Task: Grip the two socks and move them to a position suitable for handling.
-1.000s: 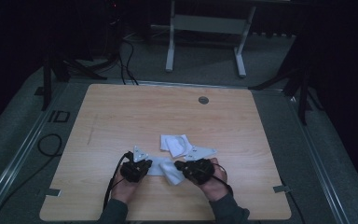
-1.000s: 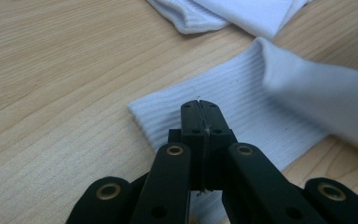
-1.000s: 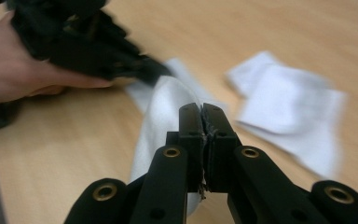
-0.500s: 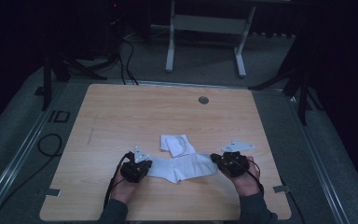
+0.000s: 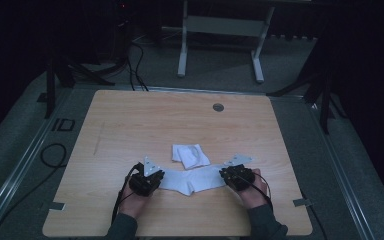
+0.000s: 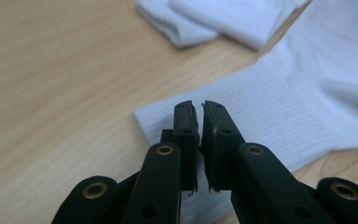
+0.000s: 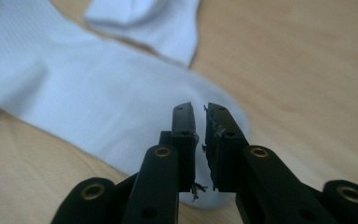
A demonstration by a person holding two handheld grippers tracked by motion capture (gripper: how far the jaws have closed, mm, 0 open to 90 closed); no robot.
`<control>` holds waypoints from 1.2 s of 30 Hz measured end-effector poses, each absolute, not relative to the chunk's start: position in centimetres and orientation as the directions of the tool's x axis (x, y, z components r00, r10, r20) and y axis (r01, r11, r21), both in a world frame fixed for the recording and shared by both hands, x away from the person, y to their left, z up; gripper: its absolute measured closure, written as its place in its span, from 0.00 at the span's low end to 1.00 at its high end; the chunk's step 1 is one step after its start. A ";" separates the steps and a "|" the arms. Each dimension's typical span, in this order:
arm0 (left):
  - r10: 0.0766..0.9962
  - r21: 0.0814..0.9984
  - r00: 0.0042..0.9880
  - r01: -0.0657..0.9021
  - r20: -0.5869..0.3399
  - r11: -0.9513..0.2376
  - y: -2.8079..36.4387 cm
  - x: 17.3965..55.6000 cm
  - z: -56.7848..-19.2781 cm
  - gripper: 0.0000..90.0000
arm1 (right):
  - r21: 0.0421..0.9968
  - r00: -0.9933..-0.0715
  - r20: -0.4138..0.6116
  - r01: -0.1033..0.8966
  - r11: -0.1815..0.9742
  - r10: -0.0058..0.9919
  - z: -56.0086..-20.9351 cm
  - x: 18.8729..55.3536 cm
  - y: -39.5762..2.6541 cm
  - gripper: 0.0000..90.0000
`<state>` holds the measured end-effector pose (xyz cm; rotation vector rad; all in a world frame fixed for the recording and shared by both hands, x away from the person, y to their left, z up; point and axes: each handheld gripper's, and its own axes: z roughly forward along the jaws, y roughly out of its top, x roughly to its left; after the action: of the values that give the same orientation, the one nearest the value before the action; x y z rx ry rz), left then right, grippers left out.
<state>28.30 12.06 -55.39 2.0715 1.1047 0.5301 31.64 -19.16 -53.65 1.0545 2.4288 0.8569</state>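
- At the near edge of the bench [image 5: 130, 120], a white sock [image 5: 192, 180] now lies pulled out flat and long between the two grippers; a second ago it was a bunched heap, with both hands close together near the middle.
- Since then the right gripper [image 5: 228, 174] has travelled out to the right, drawing the toe end with it, while the left gripper [image 5: 156, 177] has kept its place at the cuff end.
- Left gripper view: the fingers [image 6: 186, 122] stand nearly closed, a thin slit between them, pinching the ribbed cuff edge of the sock [image 6: 279, 107].
- Right gripper view: the fingers [image 7: 183, 123] are likewise almost together, clamped on the rounded toe of the sock [image 7: 98, 98].
- My reading is that the straightening step is about done, and the sock looks ready to be folded or laid with its mate.
- Just beyond it, toward the far side and touching or nearly touching, sits a folded sock [image 5: 190, 155], compact and roughly square.
- Count: two white socks, one stretched and one folded; two grippers, each in a hand; one bench, with a small round grommet [image 5: 218, 107] near its far edge.
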 end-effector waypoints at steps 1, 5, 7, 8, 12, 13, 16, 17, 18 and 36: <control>0.834 0.764 0.551 0.526 0.029 -0.374 12.1 28.2 -55.1 0.92 | 0.644 -0.661 -0.075 0.539 0.542 0.747 -54.1 31.8 -19.0 0.92; 0.845 0.776 0.535 0.522 0.025 -0.353 12.5 28.2 -54.9 0.92 | 0.620 -0.676 -0.056 0.554 0.556 0.735 -54.9 31.4 -18.0 0.93; 0.851 0.772 0.525 0.531 0.021 -0.348 12.7 28.3 -54.9 0.91 | 0.616 -0.689 -0.058 0.544 0.569 0.722 -54.9 31.0 -17.5 0.93; 0.853 0.772 0.522 0.533 0.021 -0.346 12.8 28.3 -54.9 0.91 | 0.616 -0.702 -0.051 0.538 0.576 0.711 -54.9 30.7 -17.2 0.92; 0.859 0.778 0.511 0.534 0.013 -0.330 13.1 28.3 -54.8 0.91 | 0.604 -0.739 -0.049 0.514 0.609 0.672 -54.8 29.7 -16.3 0.91; 0.860 0.777 0.510 0.537 0.013 -0.330 13.3 28.3 -54.7 0.91 | 0.601 -0.744 -0.053 0.509 0.616 0.666 -54.8 29.5 -16.2 0.91; 0.866 0.775 0.501 0.544 0.008 -0.321 13.5 28.4 -54.8 0.91 | 0.592 -0.761 -0.053 0.498 0.634 0.647 -54.7 28.9 -15.8 0.91; 0.868 0.774 0.496 0.546 0.009 -0.320 13.6 28.4 -54.7 0.91 | 0.587 -0.767 -0.055 0.493 0.642 0.640 -54.7 28.9 -15.8 0.90; 0.870 0.775 0.494 0.548 0.005 -0.315 13.6 28.4 -54.7 0.91 | 0.581 -0.772 -0.054 0.492 0.649 0.633 -54.6 28.8 -15.7 0.89; 0.899 0.772 0.439 0.574 -0.008 -0.273 14.7 28.9 -54.9 0.91 | 0.647 -0.698 0.019 0.555 0.523 0.716 -51.6 39.1 -11.4 0.63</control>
<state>28.92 14.66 -54.86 1.9715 1.2369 0.5736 39.08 -11.41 -51.63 1.0715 2.5150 0.9348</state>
